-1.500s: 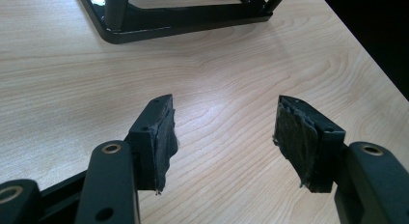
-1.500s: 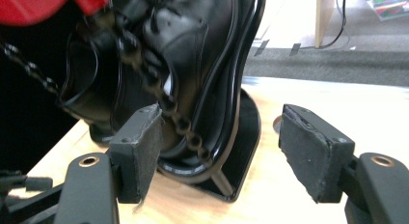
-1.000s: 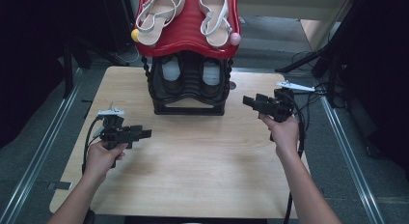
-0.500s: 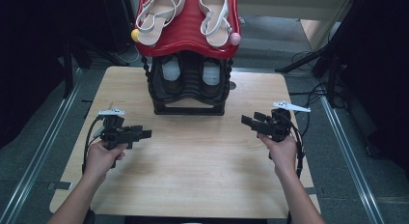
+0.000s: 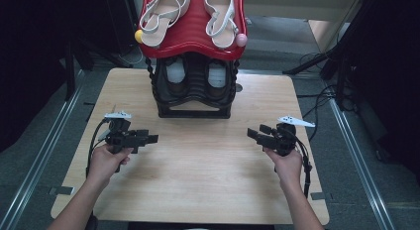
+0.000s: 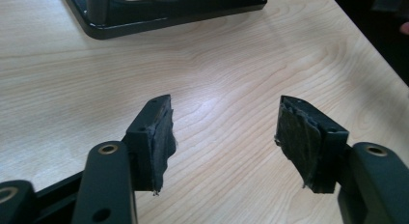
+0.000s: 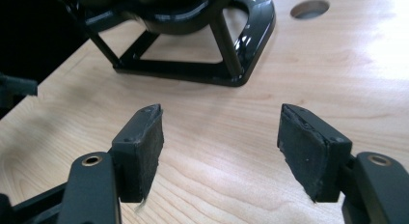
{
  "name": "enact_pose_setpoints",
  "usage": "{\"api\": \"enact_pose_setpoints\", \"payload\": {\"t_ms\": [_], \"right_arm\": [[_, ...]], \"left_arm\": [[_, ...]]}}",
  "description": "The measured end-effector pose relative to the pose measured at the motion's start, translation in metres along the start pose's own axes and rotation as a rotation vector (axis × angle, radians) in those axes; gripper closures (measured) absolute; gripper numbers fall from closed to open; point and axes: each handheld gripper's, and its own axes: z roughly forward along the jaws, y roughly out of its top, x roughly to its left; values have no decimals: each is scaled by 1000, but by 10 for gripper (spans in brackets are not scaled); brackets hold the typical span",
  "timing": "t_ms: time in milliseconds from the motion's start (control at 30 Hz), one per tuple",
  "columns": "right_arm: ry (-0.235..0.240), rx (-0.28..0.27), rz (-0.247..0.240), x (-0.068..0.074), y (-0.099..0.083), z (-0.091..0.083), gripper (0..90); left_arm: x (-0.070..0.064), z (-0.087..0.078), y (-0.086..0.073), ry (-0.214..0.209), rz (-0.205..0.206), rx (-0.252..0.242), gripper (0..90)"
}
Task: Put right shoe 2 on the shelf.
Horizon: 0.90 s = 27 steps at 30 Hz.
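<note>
Wood grain runs across the pale worktop [image 5: 198,170], and both tools hang low over it with nothing between their jaws. From the high view, the left tool [image 5: 151,138] sits over the left part of the worktop, gripped by the left hand [image 5: 106,160], its jaws pointing toward the middle; the right tool [image 5: 253,134] is over the right part, held by the right hand [image 5: 285,163], its jaws pointing left and slightly toward the far edge. In the left gripper view the left tool [image 6: 224,132] has its jaws spread wide, worn dark pads [image 6: 161,137] facing each other across bare wood, with a corner of the black shoe rack [image 6: 164,14] at the top. The right gripper view shows the right tool [image 7: 219,142] spread just as wide — its jaws aim at the base of the shoe rack [image 7: 193,64], which stands apart from them, and a round hole [image 7: 309,8] in the worktop lies beyond. The shoe rack [image 5: 195,91] stands at the far middle of the worktop, well apart from both tools; a pair of dark shoes [image 5: 176,76] sits on its lower level, and its red top shelf [image 5: 193,29] carries two pale strappy sandals [image 5: 161,17] side by side.
</note>
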Motion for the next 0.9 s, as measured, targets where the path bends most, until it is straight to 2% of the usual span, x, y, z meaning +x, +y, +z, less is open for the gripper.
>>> {"api": "enact_pose_setpoints", "payload": {"t_ms": [67,200,267,600,900], "right_arm": [[-9,5,-20,-2,0,4,347],[-6,22,16,-9,-1,11,348],[-19,38,19,-11,-2,14,348],[-6,66,10,-5,-3,16,344],[-4,49,-21,1,-2,15,348]], "left_arm": [[0,0,0,1,3,-3,363],[0,1,0,8,9,6,359],[0,1,0,11,6,8,355],[1,1,0,19,-9,6,332],[1,3,1,15,-15,10,325]]}}
